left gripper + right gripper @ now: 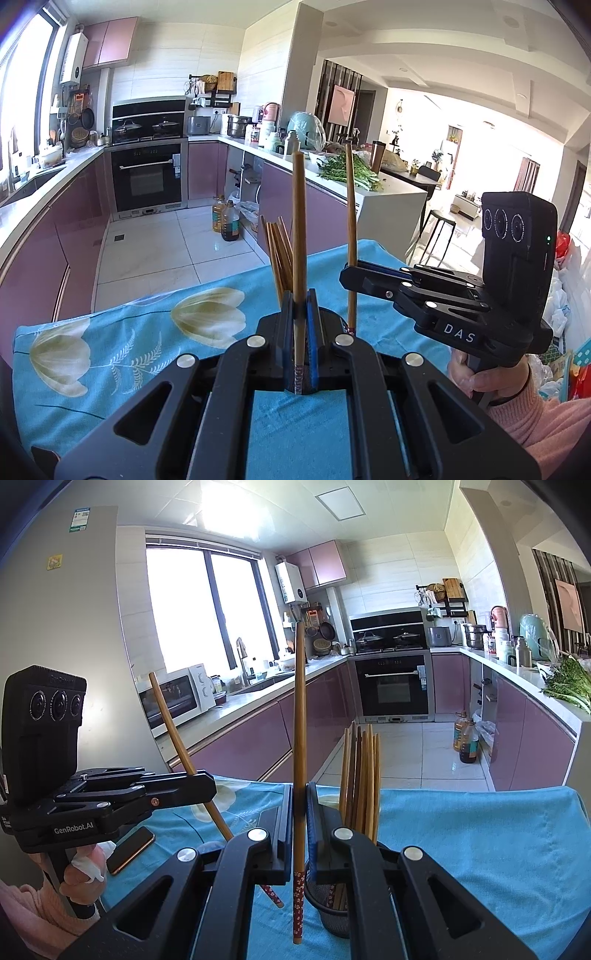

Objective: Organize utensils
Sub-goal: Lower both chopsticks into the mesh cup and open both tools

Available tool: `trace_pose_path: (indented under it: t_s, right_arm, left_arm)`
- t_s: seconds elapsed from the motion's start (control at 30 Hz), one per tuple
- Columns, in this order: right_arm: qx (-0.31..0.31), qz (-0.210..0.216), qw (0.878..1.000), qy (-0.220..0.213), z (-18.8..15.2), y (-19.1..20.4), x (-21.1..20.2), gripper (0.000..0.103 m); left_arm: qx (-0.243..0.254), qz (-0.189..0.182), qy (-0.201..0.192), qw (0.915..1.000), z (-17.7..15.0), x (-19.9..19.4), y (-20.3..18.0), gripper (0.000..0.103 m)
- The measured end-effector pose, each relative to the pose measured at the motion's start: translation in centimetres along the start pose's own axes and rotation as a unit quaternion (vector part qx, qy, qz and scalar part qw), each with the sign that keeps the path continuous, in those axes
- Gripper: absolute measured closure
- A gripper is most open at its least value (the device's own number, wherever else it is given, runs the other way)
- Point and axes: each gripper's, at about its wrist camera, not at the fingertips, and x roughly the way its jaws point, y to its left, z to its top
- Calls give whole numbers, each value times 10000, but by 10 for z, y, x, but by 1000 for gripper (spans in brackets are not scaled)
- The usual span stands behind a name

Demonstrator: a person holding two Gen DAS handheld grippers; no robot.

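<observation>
Chopsticks first: my left gripper [300, 343] is pinching one chopstick [298, 236] between its pads, upright, its patterned end poking out below the fingers. My right gripper [299, 830] is pressed together on a second chopstick [300, 716], also upright, with the red flowered end [298, 908] hanging just under the jaws.

Just beyond and to the right of the right gripper sits a black mesh holder [332, 904] on the bench, with a bundle of chopsticks [360, 775] standing in it, tips up. From the left wrist view that same bundle [279, 258] shows just behind and left of the held stick; I think the holder itself is hidden by the gripper there.

Both grippers hover over the bench, which is covered by a teal cloth with pale tulips [122, 343]. In the right wrist view, a phone [131, 849] lies flat on the cloth to the left, beneath the left gripper.

Farther off, purple kitchen cabinets [240, 746], a built-in oven [147, 177] and oil bottles on the floor [225, 218].
</observation>
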Motion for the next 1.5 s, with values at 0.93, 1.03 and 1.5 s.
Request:
trace_pose_path:
  t_s: [0.93,1.03,1.5]
  right_arm:
    - [-24,-554,9983,159,-5,-18,37,97]
    - [-23,-569,9976,392,-16,-18,44,97]
    - [218,-545,9946,851,-38,-20,57,96]
  left_arm:
    - [192,-181,318,9991,3,47,-16,96]
    - [193,-175,592,9979,-7,59,-17,96]
    - [-112,-258,1057,9940,-13,102,3,90]
